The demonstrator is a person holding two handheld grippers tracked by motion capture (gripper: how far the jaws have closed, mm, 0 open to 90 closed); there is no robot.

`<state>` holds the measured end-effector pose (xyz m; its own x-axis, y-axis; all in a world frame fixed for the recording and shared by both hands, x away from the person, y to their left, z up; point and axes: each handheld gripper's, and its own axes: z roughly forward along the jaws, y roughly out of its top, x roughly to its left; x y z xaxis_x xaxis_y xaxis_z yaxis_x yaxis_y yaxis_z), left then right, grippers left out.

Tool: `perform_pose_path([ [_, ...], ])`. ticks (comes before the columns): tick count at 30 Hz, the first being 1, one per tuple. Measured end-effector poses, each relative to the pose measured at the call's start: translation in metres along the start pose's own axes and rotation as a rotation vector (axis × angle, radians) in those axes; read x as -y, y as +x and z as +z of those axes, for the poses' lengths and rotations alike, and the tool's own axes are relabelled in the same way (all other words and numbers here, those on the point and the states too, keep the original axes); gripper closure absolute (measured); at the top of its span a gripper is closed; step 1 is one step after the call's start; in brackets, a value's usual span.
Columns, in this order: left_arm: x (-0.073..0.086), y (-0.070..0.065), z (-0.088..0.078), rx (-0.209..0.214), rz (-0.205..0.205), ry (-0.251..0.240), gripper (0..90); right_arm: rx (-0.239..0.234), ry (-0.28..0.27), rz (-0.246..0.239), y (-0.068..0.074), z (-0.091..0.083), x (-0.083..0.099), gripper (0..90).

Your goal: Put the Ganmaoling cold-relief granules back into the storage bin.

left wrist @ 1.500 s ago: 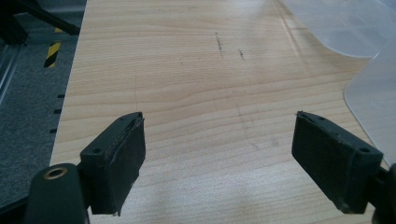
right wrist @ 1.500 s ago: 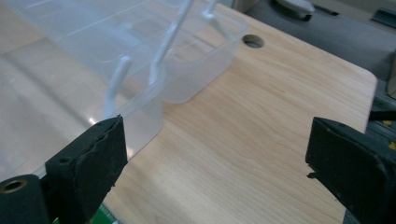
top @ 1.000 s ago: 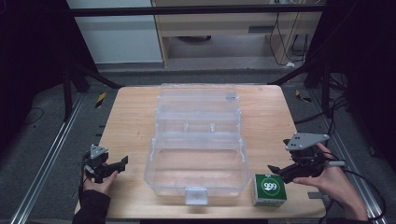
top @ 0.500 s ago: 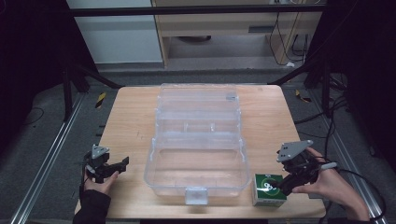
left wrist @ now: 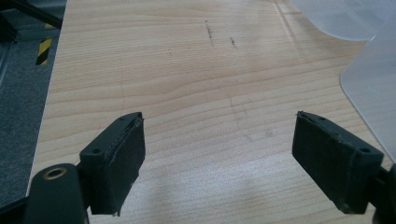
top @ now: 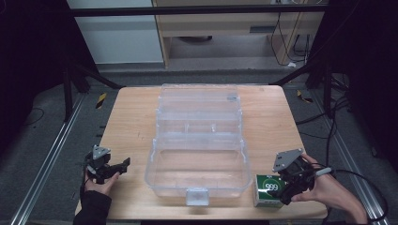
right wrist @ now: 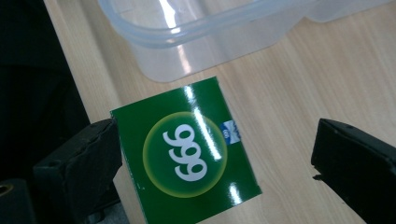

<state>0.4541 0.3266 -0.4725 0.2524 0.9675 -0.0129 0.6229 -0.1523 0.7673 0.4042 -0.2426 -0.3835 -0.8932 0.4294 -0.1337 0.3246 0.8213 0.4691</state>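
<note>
From above, I see my right gripper at the green box, just beside the clear case; my left gripper idles spread over the table. Left gripper view: jaws wide, nothing between. Right gripper view: jaws have just been opening, straddling the box, one touching its edge.

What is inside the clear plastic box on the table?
The clear plastic box seems empty: only the wooden table shows through it. Glare hides parts of the rear compartments.
</note>
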Motion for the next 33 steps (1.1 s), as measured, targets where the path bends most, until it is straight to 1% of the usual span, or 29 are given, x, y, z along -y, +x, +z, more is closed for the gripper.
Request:
perform_pose_path([
  [4,0.000,0.000,0.000,-0.001,0.001,0.001,16.7,-0.010,0.029,-0.022,0.003,0.006,0.002,1.3],
  [8,0.000,0.000,0.000,0.000,0.001,0.000,16.7,-0.012,0.039,-0.031,0.004,0.010,0.002,1.1],
  [15,0.000,0.000,0.000,-0.001,0.002,0.002,16.7,-0.037,0.069,-0.049,0.009,0.019,0.004,0.6],
  [17,0.000,0.000,0.000,-0.002,0.002,0.003,16.7,-0.043,0.077,-0.061,0.009,0.022,0.005,0.6],
  [18,0.000,0.000,0.000,-0.002,0.003,0.003,16.7,-0.048,0.085,-0.059,0.010,0.023,0.005,0.6],
  [20,0.000,0.000,0.000,-0.002,0.002,0.003,16.7,-0.050,0.086,-0.069,0.010,0.025,0.005,0.7],
  [22,0.000,0.000,0.000,-0.002,0.002,0.004,16.7,-0.048,0.096,-0.065,0.010,0.027,0.005,0.8],
  [28,0.000,0.000,0.001,-0.002,0.002,0.005,16.7,-0.071,0.125,-0.067,0.009,0.037,0.006,1.5],
  [29,0.000,0.000,0.001,-0.002,0.002,0.006,16.7,-0.075,0.125,-0.072,0.009,0.038,0.007,1.6],
  [30,0.000,0.000,0.001,-0.001,0.002,0.006,16.7,-0.076,0.127,-0.066,0.009,0.040,0.008,1.6],
  [32,0.000,0.000,0.001,-0.001,0.002,0.006,16.7,-0.086,0.134,-0.080,0.008,0.043,0.009,1.7],
  [33,0.000,0.000,0.001,-0.001,0.002,0.006,16.7,-0.084,0.147,-0.077,0.009,0.044,0.008,1.7],
])
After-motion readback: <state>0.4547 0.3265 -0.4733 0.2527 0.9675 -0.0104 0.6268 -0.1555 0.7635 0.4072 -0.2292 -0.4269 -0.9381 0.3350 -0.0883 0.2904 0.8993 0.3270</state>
